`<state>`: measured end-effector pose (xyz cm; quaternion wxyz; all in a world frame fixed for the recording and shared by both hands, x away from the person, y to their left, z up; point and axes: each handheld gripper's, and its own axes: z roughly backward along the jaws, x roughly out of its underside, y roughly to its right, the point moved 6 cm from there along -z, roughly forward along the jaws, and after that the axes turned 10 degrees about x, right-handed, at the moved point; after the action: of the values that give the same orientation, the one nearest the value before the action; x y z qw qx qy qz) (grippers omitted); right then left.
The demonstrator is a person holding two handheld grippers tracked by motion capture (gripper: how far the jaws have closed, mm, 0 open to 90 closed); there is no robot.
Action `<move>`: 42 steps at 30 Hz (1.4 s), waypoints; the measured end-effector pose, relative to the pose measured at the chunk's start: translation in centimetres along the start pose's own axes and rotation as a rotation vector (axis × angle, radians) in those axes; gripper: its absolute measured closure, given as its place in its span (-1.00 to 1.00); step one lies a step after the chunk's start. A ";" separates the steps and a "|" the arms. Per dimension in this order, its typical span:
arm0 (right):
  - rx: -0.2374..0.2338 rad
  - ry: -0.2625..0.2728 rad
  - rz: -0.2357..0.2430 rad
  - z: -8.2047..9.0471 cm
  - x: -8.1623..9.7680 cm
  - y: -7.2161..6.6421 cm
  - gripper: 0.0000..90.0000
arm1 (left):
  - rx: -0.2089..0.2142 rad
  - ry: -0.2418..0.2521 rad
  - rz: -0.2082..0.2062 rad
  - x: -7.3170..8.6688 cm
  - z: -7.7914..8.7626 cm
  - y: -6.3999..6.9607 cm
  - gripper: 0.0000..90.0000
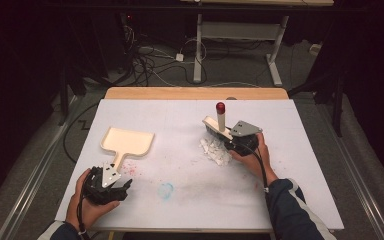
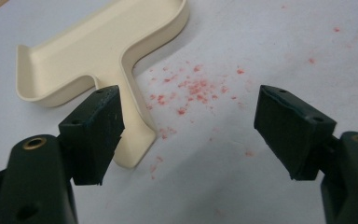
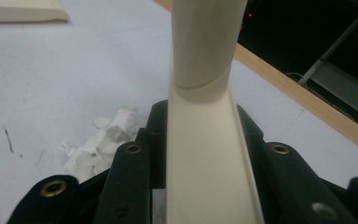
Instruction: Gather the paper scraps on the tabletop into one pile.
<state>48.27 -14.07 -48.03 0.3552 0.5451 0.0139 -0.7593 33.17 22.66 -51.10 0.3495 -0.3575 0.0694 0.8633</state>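
Observation:
A cream dustpan [image 1: 127,142] lies flat on the left of the white board, its handle pointing toward me. My left gripper [image 1: 112,175] sits just behind that handle and is open. In the left gripper view the dustpan [image 2: 102,51] has its handle end beside the left jaw of my left gripper [image 2: 189,135], and nothing is between the jaws. My right gripper [image 1: 230,137] is shut on a cream hand brush [image 1: 220,120] with a red-tipped handle standing upward. In the right gripper view the brush [image 3: 205,154] is clamped by my right gripper [image 3: 205,140]. Torn white paper scraps [image 1: 216,150] lie under the brush.
Red specks [image 2: 191,88] and a blue smear [image 1: 166,190] stain the board [image 1: 180,120]. The wooden table edge [image 3: 298,98] runs behind the board. Beyond it are a dark floor with cables and a desk frame [image 1: 240,40].

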 end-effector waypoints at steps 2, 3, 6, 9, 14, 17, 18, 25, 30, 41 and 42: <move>-0.010 0.015 -0.017 0.3 -0.2 0.0 0.50 | 0.000 0.000 0.000 0.0 0.0 0.0 -0.48; -0.009 0.021 -0.019 0.4 -0.4 0.1 0.50 | 0.000 0.000 -0.001 0.0 0.0 0.0 -0.48; 0.006 0.040 -0.024 1.1 -0.8 0.5 0.50 | 0.001 0.000 0.000 0.0 0.0 0.0 -0.48; 0.021 0.055 -0.053 2.0 -1.4 1.2 0.50 | -0.002 0.000 -0.006 0.0 0.1 0.0 -0.48; 0.035 0.076 -0.107 3.7 -2.1 2.4 0.50 | -0.006 -0.001 -0.005 0.1 0.2 0.0 -0.49; 0.048 0.076 -0.121 4.7 -2.4 2.7 0.50 | -0.008 0.002 -0.008 0.1 0.3 0.1 -0.49; 0.049 0.072 -0.124 4.9 -2.4 2.8 0.50 | -0.007 0.007 -0.008 0.0 0.3 0.1 -0.49; 0.054 0.053 -0.158 6.5 -2.3 3.3 0.50 | -0.028 -0.004 -0.015 0.1 0.4 -0.1 -0.49; 0.073 0.048 -0.136 8.2 -2.6 2.9 0.50 | -0.021 0.010 -0.019 0.0 0.5 0.0 -0.49; 0.108 0.022 -0.145 11.0 -1.0 3.2 0.50 | -0.023 0.012 -0.015 0.1 0.6 -0.1 -0.49; 0.119 0.014 -0.152 11.2 -0.8 3.3 0.50 | -0.024 0.011 -0.015 0.1 0.6 -0.1 -0.49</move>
<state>41.04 -20.75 -41.62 0.2636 0.5680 0.0126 -0.7796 32.85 23.02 -50.72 0.3512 -0.3669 0.0583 0.8594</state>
